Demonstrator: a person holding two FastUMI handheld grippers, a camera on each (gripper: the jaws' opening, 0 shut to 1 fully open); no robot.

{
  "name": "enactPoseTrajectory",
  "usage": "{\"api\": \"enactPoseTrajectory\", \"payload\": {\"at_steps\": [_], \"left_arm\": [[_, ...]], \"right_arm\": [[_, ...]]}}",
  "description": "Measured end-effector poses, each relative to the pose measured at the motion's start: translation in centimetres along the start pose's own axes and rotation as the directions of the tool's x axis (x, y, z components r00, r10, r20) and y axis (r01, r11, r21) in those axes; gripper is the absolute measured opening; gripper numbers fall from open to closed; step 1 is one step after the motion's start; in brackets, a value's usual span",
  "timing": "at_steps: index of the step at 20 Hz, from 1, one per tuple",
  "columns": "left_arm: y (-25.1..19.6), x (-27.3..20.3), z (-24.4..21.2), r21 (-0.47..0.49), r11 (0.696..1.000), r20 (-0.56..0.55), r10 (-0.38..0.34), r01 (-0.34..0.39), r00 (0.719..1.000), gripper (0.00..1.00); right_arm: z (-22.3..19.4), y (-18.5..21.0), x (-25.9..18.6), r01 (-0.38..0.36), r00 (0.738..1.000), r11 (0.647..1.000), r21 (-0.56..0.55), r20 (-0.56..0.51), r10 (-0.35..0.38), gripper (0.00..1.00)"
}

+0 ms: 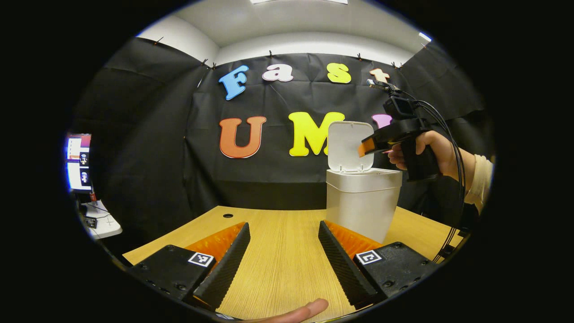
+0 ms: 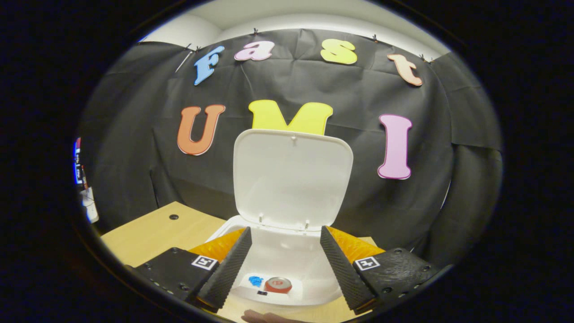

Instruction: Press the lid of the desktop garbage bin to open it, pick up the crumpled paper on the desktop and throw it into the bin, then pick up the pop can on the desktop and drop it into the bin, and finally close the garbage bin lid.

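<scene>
The can (image 2: pixel 278 284) and blue paper (image 2: pixel 255 281) lay inside the bin (image 1: pixel 361 202). The right gripper (image 2: pixel 284 258) hovered wide and empty above; next, press the upright lid (image 2: pixel 292 177) down gently from behind.

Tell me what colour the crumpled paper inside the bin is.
Blue: the crumpled paper lies beside the pop can, clearest in the right gripper view.

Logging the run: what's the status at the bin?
Both grippers open, empty; right gripper above the bin. Lid up, pop can inside. Lid not yet closed; nothing blocking.
</scene>
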State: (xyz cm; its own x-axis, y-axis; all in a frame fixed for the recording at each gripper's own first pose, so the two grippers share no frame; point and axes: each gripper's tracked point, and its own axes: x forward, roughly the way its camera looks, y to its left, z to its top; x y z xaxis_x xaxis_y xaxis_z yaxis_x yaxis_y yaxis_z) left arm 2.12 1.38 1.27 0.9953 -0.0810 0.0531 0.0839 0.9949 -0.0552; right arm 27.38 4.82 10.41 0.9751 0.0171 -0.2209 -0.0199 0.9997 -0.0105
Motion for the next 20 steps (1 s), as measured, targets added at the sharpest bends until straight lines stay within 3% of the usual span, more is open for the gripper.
{"api": "enactPoseTrajectory", "payload": {"at_steps": [4, 13, 14, 20], "left_arm": [[0.0, -0.8, 0.9, 0.029, 1.000, 0.020, 0.011, -0.011, 1.000, 0.99], [1.7, -1.0, 1.7, -0.061, 0.998, 0.031, 0.004, -0.002, 1.000, 0.99], [1.5, -1.0, 1.6, -0.082, 0.997, 0.030, -0.013, 0.015, 0.999, 0.99], [1.9, -1.3, 1.6, -0.083, 0.996, 0.029, -0.020, 0.022, 0.999, 1.00]], "right_arm": [[1.7, 1.0, -1.1, -0.040, 0.999, 0.997, 0.065, 0.021, 0.039, 0.95], [12.2, -0.2, -3.3, 0.015, 0.986, 0.995, 0.096, 0.167, -0.031, 0.92], [13.0, -0.1, -3.3, 0.019, 0.984, 0.994, 0.104, 0.175, -0.037, 0.96], [17.0, 1.1, -0.3, 0.032, 0.972, 0.996, 0.079, 0.228, -0.049, 0.94]]}}
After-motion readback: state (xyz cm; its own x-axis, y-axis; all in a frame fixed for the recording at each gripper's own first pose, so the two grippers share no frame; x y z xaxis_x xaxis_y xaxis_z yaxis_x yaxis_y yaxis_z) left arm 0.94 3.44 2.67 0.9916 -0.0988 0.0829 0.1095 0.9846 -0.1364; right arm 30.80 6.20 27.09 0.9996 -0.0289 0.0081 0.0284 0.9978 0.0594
